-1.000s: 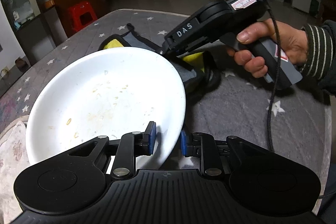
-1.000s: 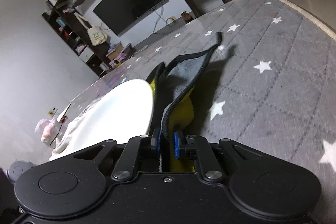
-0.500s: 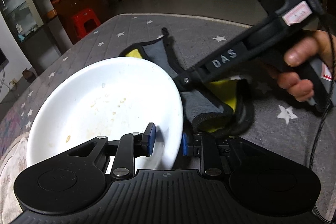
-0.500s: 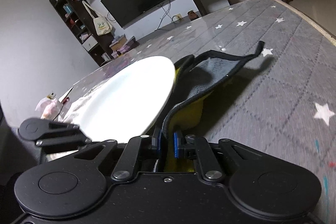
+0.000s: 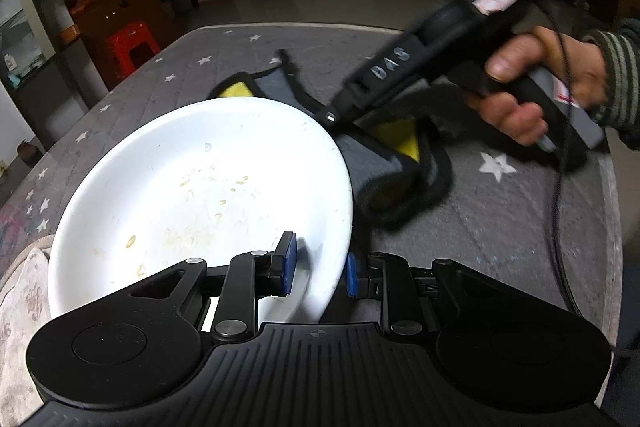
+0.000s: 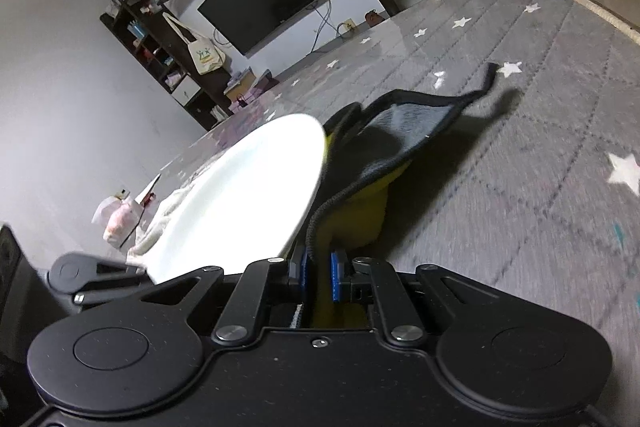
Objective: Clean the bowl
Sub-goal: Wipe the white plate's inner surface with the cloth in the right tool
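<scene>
1. Two grips set: left gripper (image 5: 318,265) clamped on white bowl (image 5: 192,187) rim; right gripper (image 6: 318,279) pinching grey-yellow cloth (image 6: 404,131).
2. Bowl tilted off star-print mat (image 5: 500,227), near its front edge.
3. Likely rigid, glossy, slippery, breakable; hold at rim. Cloth soft, limp.

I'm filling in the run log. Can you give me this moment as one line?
left gripper: shut on white bowl rim | right gripper: shut on grey-and-yellow cloth | food bits inside bowl, unwiped
</scene>
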{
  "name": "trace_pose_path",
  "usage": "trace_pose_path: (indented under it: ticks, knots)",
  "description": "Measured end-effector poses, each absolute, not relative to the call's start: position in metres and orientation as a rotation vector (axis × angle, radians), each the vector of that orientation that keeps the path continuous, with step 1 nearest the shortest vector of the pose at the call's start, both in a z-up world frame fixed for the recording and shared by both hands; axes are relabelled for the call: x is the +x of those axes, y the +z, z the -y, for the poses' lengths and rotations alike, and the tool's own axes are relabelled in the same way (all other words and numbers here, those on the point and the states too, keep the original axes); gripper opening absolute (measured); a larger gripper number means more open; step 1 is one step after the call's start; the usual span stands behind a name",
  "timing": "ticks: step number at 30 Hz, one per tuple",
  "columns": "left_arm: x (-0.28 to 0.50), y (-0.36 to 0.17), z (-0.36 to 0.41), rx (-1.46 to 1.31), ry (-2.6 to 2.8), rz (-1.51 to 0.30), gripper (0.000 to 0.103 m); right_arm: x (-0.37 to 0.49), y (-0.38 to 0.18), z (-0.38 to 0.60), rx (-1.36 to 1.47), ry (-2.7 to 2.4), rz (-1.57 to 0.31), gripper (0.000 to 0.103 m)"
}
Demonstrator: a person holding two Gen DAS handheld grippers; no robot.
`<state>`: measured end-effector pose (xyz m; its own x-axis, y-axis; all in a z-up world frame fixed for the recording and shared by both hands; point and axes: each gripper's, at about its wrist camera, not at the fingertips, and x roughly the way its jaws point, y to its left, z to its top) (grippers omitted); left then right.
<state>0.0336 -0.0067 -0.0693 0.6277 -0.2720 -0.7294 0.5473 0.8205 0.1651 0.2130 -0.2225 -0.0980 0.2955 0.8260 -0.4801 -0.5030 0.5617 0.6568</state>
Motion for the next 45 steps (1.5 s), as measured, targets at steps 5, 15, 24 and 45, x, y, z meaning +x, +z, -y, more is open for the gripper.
trace_pose_path:
  ticks: [5, 15, 24, 45]
  knots:
    - [0.032, -0.07, 0.006, 0.397, -0.487, -0.755, 0.025, 0.236, -0.107, 0.222, 0.495, 0.929, -0.92, 0.012]
    - [0.038, -0.068, 0.017, 0.396, -0.451, -0.778, 0.026, 0.276, -0.111, 0.207, 0.498, 0.954, -0.941, 0.012]
    - [0.067, -0.066, 0.038, 0.277, -0.373, -0.805, 0.032, 0.265, -0.115, 0.211, 0.506, 0.935, -0.936, 0.012]
    - [0.043, -0.063, 0.014, 0.325, -0.478, -0.796, 0.029, 0.193, -0.103, 0.24, 0.487, 0.95, -0.941, 0.013]
